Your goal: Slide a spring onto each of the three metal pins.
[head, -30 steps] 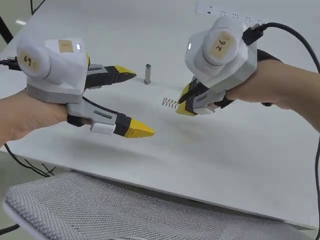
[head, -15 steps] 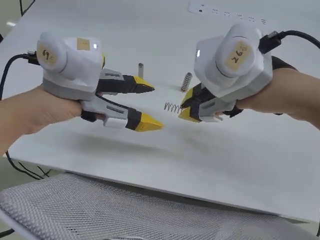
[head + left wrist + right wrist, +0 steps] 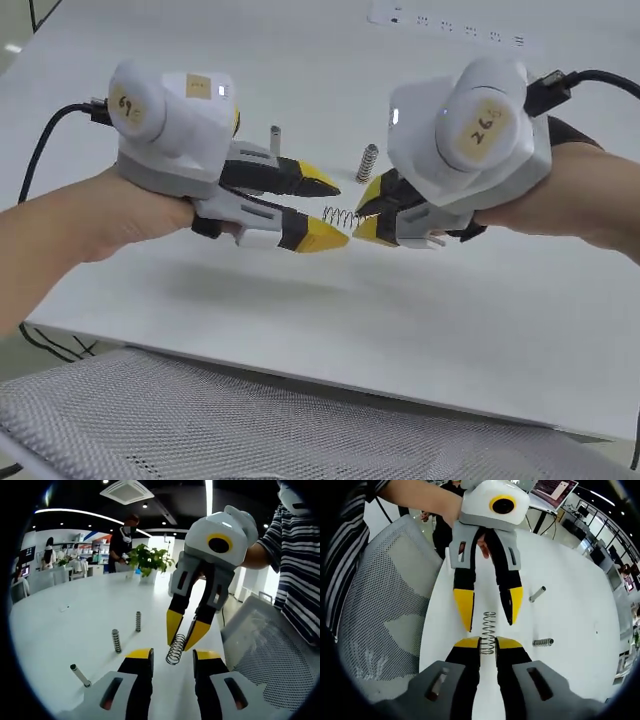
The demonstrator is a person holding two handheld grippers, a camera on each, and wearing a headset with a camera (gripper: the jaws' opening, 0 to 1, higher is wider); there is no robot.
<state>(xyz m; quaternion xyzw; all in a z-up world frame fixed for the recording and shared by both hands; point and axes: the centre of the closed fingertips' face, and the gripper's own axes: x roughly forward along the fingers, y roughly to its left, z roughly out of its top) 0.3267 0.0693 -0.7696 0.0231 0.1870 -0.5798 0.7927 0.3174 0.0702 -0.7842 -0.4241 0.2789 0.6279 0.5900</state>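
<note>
My right gripper (image 3: pixel 362 218) is shut on one end of a small coil spring (image 3: pixel 342 214), held level above the white table (image 3: pixel 480 320). The left gripper (image 3: pixel 337 213) faces it, open, with its yellow fingertips (image 3: pixel 322 185) above and below the spring's free end; in the left gripper view the spring (image 3: pixel 175 649) sits between the jaws with gaps on both sides. Behind stand a bare metal pin (image 3: pixel 275 140) and a pin wearing a spring (image 3: pixel 368 162). A second sprung pin (image 3: pixel 138 621) stands farther back in the left gripper view.
A grey mesh chair (image 3: pixel 200 420) sits against the table's near edge. A power strip (image 3: pixel 450 25) lies at the far edge. Cables trail from both grippers. People and a potted plant (image 3: pixel 147 560) are beyond the table.
The left gripper has moved right and its jaws now flank the spring's free end. The right gripper has kept hold of the spring and barely shifted.
</note>
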